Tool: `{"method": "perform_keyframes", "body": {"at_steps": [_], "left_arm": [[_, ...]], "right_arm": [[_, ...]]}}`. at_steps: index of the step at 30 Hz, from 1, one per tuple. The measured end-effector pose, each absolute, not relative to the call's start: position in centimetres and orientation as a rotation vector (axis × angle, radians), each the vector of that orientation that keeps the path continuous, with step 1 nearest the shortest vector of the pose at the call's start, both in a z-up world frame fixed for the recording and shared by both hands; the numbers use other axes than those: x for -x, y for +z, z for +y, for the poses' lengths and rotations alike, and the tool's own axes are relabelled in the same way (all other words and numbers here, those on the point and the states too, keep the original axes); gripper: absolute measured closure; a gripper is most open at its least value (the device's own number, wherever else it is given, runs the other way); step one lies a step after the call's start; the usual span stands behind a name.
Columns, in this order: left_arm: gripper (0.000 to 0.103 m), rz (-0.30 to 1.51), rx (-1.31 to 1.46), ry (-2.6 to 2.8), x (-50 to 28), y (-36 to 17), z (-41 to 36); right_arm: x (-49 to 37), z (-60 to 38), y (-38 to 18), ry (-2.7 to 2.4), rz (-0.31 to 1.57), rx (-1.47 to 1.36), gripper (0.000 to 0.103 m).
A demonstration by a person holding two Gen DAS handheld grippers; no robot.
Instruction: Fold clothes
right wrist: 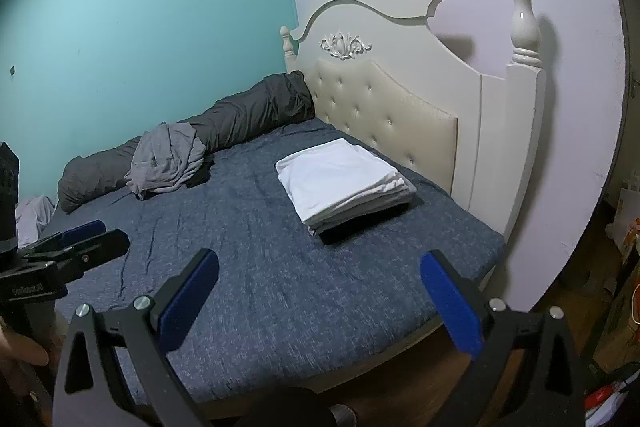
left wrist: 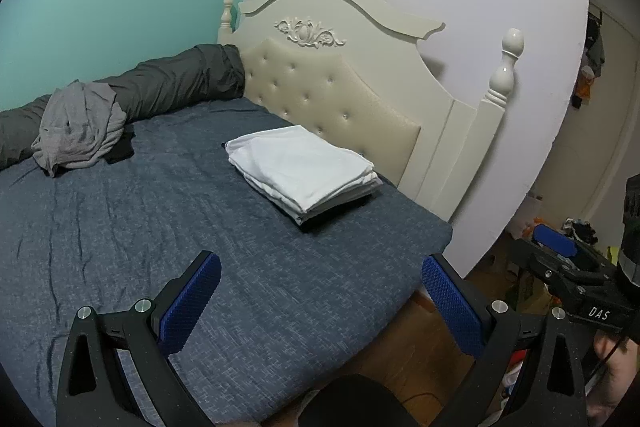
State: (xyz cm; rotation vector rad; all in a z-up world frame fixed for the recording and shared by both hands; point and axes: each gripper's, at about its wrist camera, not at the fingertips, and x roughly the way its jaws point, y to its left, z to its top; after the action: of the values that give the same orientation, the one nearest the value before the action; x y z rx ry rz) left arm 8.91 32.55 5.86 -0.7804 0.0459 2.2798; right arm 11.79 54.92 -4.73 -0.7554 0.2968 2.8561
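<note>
A stack of folded clothes, white on top (left wrist: 304,171) (right wrist: 344,179), lies on the blue bedsheet (left wrist: 140,227) (right wrist: 260,267) close to the headboard. A crumpled grey garment (left wrist: 78,129) (right wrist: 166,157) sits at the far side of the bed against a dark rolled duvet (left wrist: 176,79) (right wrist: 248,115). My left gripper (left wrist: 322,277) hangs open over the near bed edge, nothing between its blue pads. My right gripper (right wrist: 320,275) is open too and holds nothing. Each gripper shows in the other's view, the right one (left wrist: 560,251) at the right edge, the left one (right wrist: 86,233) at the left edge.
A cream headboard (left wrist: 332,87) (right wrist: 384,107) with turned posts stands behind the stack. Teal and white walls close off the far side. Wooden floor (left wrist: 420,339) and scattered clutter (left wrist: 576,227) lie to the right of the bed. A light cloth (right wrist: 34,213) lies at the far left.
</note>
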Motion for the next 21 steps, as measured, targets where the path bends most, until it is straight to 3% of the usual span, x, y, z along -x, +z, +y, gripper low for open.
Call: {"method": "perform_keyframes", "body": {"at_steps": [21], "left_arm": [[0.0, 0.063, 0.771, 2.303, -9.3, 5.2, 32.4]], "right_arm": [[-11.9, 54.7, -6.0, 2.85, 0.322, 0.784, 0.001]]}}
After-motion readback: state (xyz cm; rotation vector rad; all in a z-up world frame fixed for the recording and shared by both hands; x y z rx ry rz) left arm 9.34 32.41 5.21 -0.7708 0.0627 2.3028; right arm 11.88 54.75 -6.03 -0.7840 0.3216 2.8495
